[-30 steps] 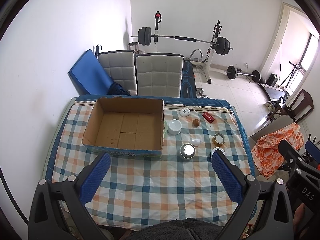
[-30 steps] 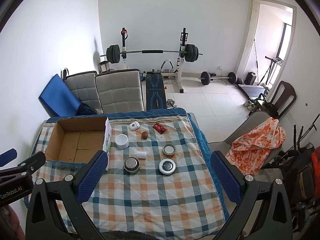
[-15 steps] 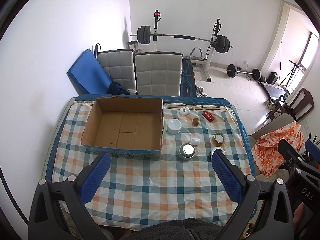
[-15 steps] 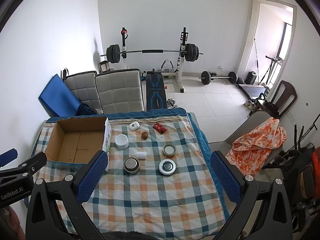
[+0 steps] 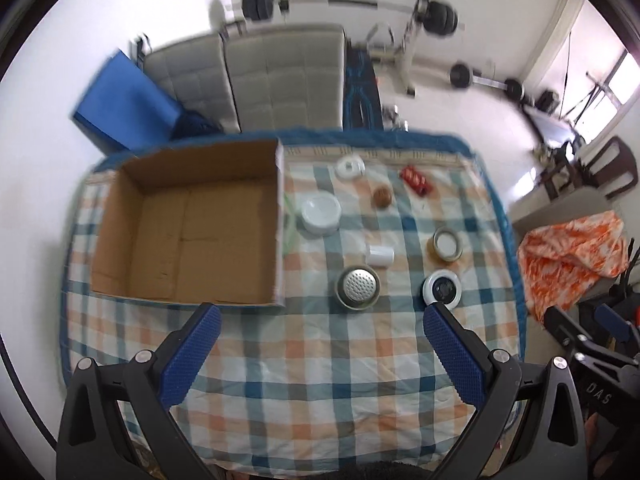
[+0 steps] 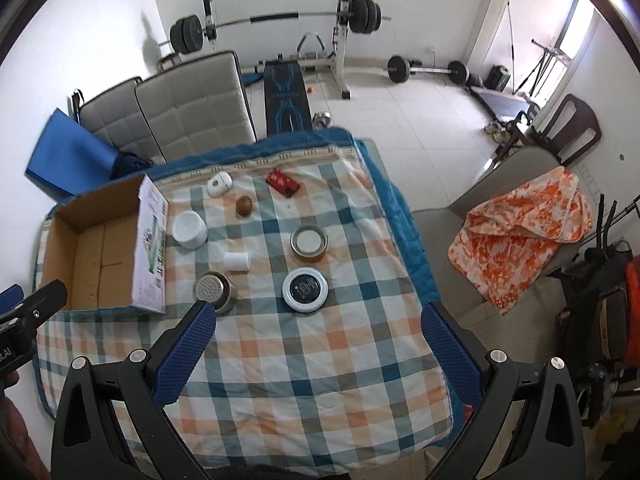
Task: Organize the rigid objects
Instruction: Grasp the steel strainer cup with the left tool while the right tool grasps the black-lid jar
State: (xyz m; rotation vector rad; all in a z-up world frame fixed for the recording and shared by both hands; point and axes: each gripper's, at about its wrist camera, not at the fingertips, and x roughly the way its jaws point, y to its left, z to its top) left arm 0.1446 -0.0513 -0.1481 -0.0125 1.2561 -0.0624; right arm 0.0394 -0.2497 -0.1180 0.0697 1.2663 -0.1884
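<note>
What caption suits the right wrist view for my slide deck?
Open right claw above a checked tablecloth, small containers beside an empty cardboard box.

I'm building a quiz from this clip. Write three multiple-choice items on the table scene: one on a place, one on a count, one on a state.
1. Where does the red packet lie?
A. inside the box
B. on the far side of the cloth, behind the brown ball
C. at the near edge of the cloth

2. How many loose items lie on the checked cloth outside the cardboard box?
A. four
B. seven
C. ten

3. What state are the left tongs and right tongs in?
A. both open, holding nothing
B. both shut on a jar
C. one shut on the box

Key: 1 B, it sits near the far hem; 2 B, seven can be counted right of the box; 3 A, each pair's blue pads stand wide apart with only cloth between.
</note>
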